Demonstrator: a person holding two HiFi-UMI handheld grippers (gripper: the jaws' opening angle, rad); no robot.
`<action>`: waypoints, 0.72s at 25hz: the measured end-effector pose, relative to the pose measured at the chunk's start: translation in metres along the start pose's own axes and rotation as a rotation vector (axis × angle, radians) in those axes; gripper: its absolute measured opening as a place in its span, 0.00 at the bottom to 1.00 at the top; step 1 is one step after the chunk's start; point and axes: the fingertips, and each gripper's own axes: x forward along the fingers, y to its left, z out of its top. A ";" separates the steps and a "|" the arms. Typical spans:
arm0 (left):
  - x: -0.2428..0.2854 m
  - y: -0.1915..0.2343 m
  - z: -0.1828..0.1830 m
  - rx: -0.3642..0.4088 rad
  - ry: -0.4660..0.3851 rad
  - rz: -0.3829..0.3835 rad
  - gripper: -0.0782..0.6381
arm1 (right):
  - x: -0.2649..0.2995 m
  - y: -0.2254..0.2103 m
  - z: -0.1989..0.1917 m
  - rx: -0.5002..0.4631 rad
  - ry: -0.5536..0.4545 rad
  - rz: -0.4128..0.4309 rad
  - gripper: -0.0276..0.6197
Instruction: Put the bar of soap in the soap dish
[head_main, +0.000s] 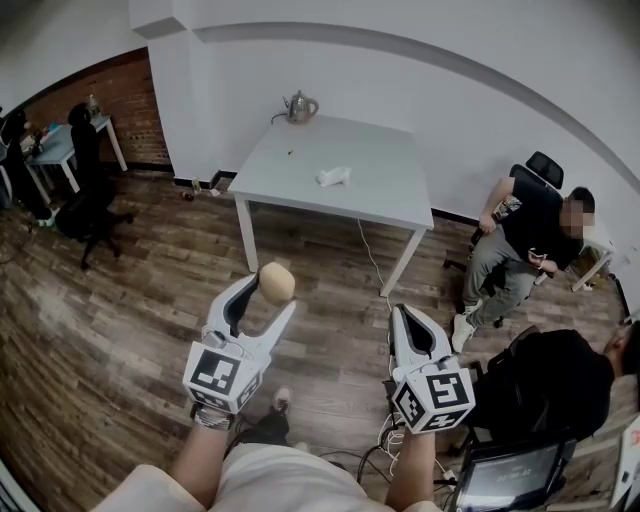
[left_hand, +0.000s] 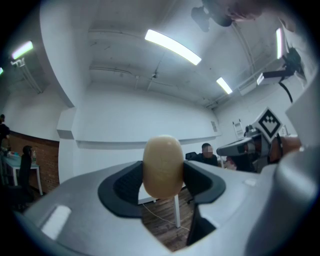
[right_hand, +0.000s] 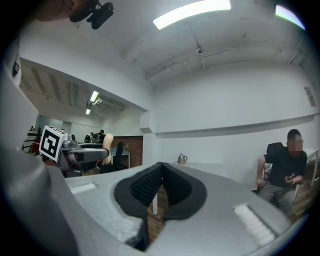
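The left hand-held gripper (head_main: 270, 296) is clamped on the bar of soap (head_main: 277, 282), held in the air, and the right hand-held gripper (head_main: 401, 313) has its jaws together on nothing. Only the head view shows the surface of the white tabletop (head_main: 380, 190) at 12 o'clock. It carries a metal teapot (head_main: 300, 106), contents unseen, and at the teapot's 5 o'clock a white item (head_main: 334, 177) too small to identify; the right gripper view catches just the teapot.

White table (head_main: 290, 188) on wood floor (head_main: 130, 320). Metal teapot (head_main: 299, 106) at tabletop's far edge, near far left corner. Small white object (head_main: 334, 177) near tabletop's middle. Dark speck (head_main: 291, 153) toward left edge.
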 end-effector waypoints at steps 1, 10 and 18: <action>0.001 0.000 -0.001 -0.001 0.000 -0.002 0.49 | 0.001 0.000 -0.001 0.002 0.001 0.001 0.05; 0.017 0.009 -0.010 -0.013 -0.002 -0.008 0.49 | 0.019 -0.007 -0.005 0.014 0.010 -0.001 0.05; 0.047 0.026 -0.016 -0.022 -0.008 -0.028 0.49 | 0.050 -0.015 -0.003 0.010 0.011 -0.006 0.05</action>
